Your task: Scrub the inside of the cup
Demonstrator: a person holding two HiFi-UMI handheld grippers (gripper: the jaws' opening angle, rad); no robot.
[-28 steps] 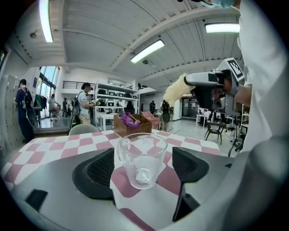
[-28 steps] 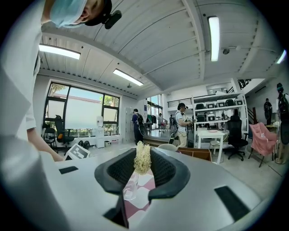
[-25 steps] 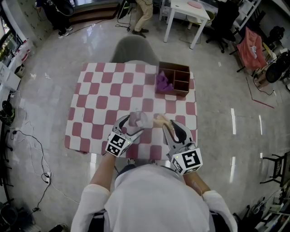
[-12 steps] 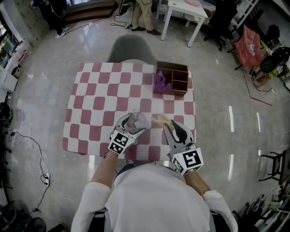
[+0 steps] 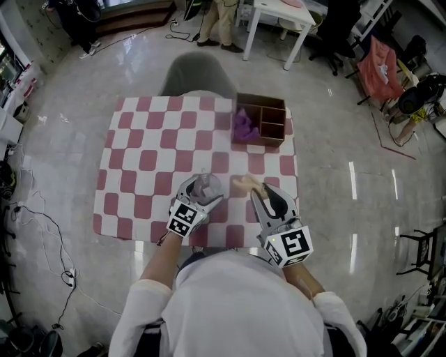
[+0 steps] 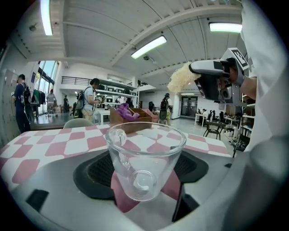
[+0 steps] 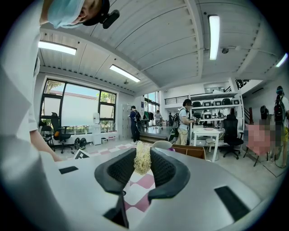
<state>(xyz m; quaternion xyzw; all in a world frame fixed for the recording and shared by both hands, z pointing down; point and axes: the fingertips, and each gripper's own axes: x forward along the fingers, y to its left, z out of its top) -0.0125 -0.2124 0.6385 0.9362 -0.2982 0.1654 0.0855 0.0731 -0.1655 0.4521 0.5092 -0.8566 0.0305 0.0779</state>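
A clear glass cup (image 5: 207, 185) with a handle is held over the near edge of the checkered table (image 5: 146, 160), my left gripper (image 5: 202, 192) shut on it. In the left gripper view the cup (image 6: 144, 158) sits between the jaws with its mouth up and tipped away from the camera. My right gripper (image 5: 258, 192) is shut on a beige fibrous scrubber (image 5: 244, 185), a short way to the right of the cup and not touching it. The scrubber (image 7: 143, 158) sticks up between the black pads in the right gripper view.
A wooden divided box (image 5: 261, 120) with a purple cloth (image 5: 244, 125) in it stands at the table's far right. A grey chair (image 5: 195, 78) is behind the table. People and a white table (image 5: 286, 21) are farther back in the room.
Both grippers keep their holds and stay close together over the near table edge. The cup has shifted slightly left, and the head view has moved a little.
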